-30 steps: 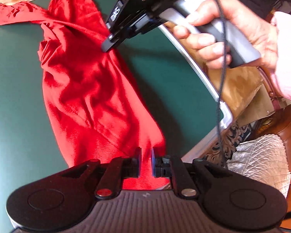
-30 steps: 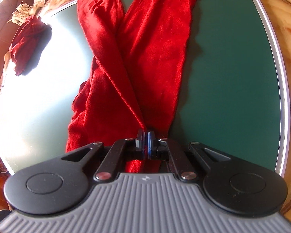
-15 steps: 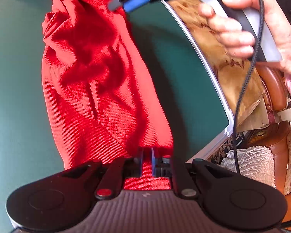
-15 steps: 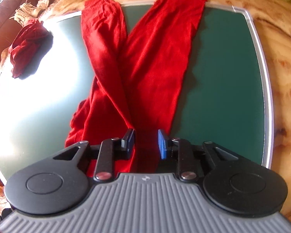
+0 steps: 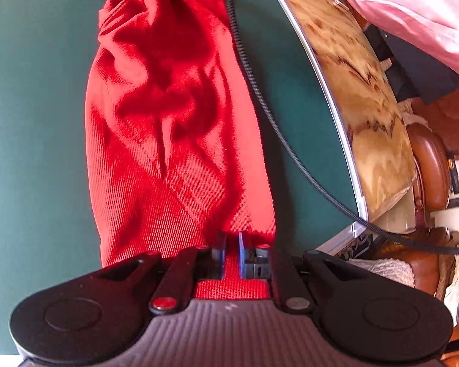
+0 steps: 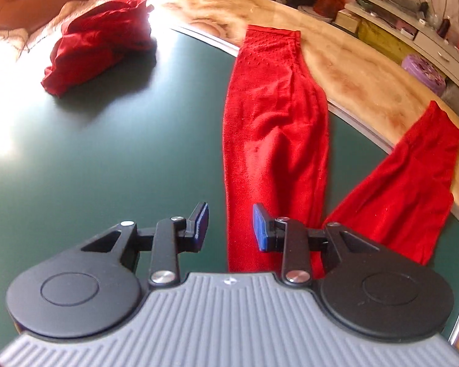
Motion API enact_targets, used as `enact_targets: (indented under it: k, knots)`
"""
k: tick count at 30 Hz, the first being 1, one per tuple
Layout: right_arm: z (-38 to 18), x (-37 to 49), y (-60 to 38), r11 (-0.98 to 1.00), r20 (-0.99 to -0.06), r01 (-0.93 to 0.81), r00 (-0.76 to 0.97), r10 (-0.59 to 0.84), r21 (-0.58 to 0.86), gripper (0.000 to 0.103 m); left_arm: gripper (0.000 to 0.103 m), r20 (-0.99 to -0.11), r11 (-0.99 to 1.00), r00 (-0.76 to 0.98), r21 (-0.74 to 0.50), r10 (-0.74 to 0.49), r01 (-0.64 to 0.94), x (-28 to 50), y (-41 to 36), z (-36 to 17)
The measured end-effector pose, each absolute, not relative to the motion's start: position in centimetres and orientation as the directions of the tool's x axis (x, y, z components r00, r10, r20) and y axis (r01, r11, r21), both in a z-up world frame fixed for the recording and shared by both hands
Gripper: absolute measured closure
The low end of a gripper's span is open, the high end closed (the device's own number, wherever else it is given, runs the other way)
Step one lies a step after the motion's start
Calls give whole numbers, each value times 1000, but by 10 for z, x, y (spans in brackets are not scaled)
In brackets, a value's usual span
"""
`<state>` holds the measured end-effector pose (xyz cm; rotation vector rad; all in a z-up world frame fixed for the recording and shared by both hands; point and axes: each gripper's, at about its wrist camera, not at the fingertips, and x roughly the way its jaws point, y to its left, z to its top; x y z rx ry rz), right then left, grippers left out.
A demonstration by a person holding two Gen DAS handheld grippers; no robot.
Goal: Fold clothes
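Red trousers [image 5: 174, 140] lie stretched along the green table top [image 5: 30, 128]. My left gripper [image 5: 231, 255] is nearly shut over the waistband end, the fabric between its jaws with a narrow gap. In the right wrist view the two trouser legs [image 6: 275, 140] spread apart and reach over the table's wooden rim. My right gripper [image 6: 231, 226] is open and empty, raised above the table beside the left leg.
A second crumpled red garment [image 6: 98, 49] lies at the far left of the table. A black cable [image 5: 260, 101] crosses the trousers' right side. The wooden rim [image 5: 367, 98] and brown chairs [image 5: 428, 165] lie to the right. A pink sleeve [image 5: 413, 9] is above.
My right gripper opened, let go of the trousers and lifted away, turning toward the legs. The left gripper stayed on the waistband end and the view moved closer.
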<state>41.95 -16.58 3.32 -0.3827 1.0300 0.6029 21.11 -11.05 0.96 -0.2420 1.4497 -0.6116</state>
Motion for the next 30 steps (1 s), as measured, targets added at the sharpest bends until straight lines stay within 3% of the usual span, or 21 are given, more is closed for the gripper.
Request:
enact_targets:
  k: [1,2,4,8,14,18,30]
  knots:
    - [30,421,-165,769,-888,-638,376,266,-40,67,93,-850,827,5,-511,-527,235,212,-113,7]
    - [28,421,-166,765,-889,-642,382,252,-58,85,93,-850,828,5,-512,-527,228,212,-114,6]
    - [26,426,-172,775,-899,-630,367,237,-53,100,93,-849,829,4,-515,-529,215,214,-111,6]
    - [42,439,-207,839,-874,-542,384,299,50,101,93,-847,827,3,-519,-532,216,215,-108,6]
    - [54,471,-301,917,-819,-266,422,389,298,100,93,-846,823,-10,-521,-533,227,219,-105,5]
    - [29,476,-349,926,-833,-143,406,376,348,100,93,-850,823,-13,-513,-526,242,219,-108,6]
    - [22,459,-379,925,-804,-71,473,361,373,100,93,-857,814,-54,-505,-512,288,225,-116,8]
